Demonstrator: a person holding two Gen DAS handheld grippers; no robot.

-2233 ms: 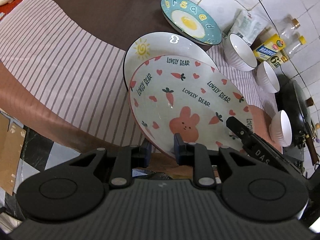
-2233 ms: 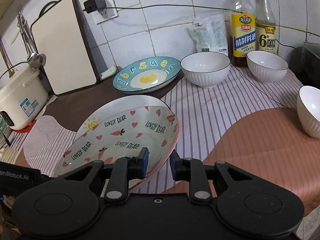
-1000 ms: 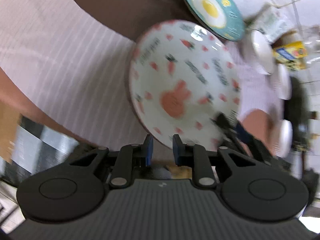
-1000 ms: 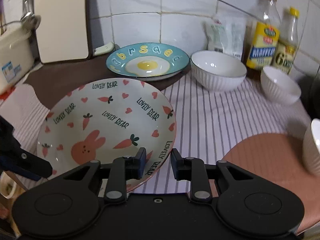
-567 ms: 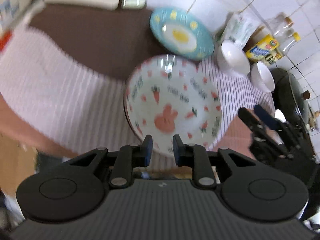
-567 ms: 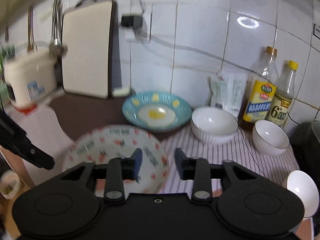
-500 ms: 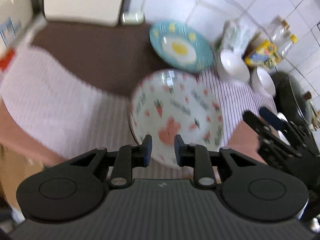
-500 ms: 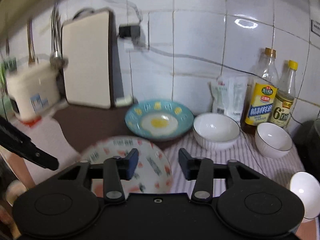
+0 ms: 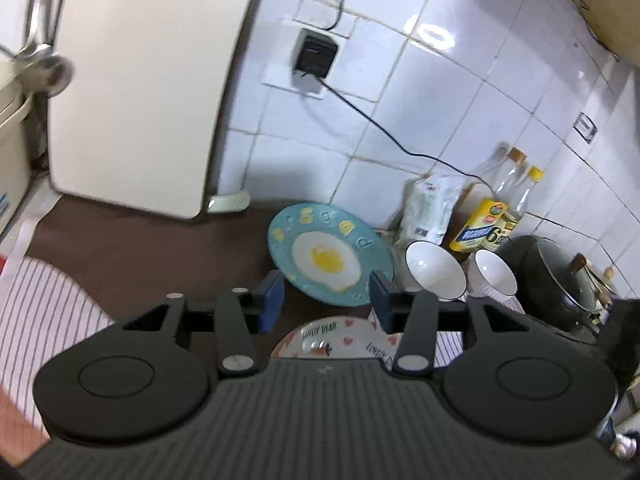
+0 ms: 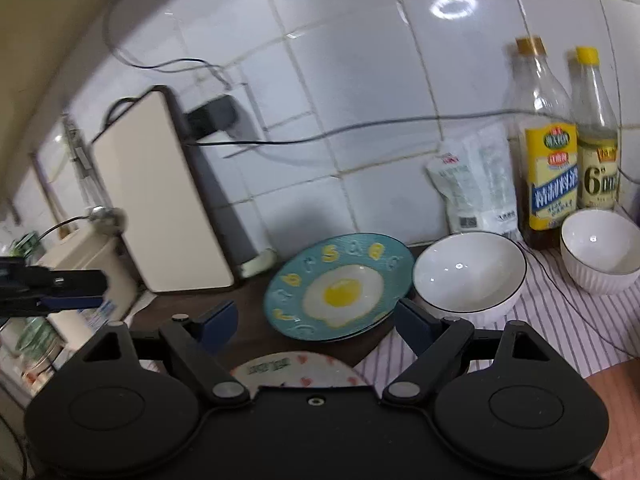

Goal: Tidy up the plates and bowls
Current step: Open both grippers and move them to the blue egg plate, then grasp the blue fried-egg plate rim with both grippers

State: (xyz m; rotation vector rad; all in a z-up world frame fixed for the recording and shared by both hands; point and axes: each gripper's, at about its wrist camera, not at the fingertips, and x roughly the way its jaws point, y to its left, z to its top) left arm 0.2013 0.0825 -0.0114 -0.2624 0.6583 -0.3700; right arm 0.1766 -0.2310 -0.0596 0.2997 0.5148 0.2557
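Both grippers are open and empty, raised above the counter. My left gripper (image 9: 326, 296) and my right gripper (image 10: 316, 318) each frame the teal fried-egg plate (image 9: 330, 260) (image 10: 340, 286), which lies near the wall. The pink "Lovely Bear" plate (image 9: 340, 340) (image 10: 298, 370) lies on the striped cloth just below the fingers, mostly hidden by the gripper bodies. Two white bowls stand to the right of the teal plate: a larger one (image 9: 436, 270) (image 10: 468, 276) and a smaller one (image 9: 494, 276) (image 10: 598, 248). The left gripper also shows at the left edge of the right wrist view (image 10: 56, 286).
A cream cutting board (image 9: 140, 80) (image 10: 160, 196) leans on the tiled wall at left. A white pouch (image 10: 476, 184) and two bottles (image 10: 548, 152) stand at the wall behind the bowls. A dark wok (image 9: 556, 280) sits far right. A rice cooker (image 10: 84, 264) is at left.
Both grippers let go of the Lovely Bear plate after setting it down on the plate beneath, opened wide, and rose and tilted up toward the wall and the teal plate.
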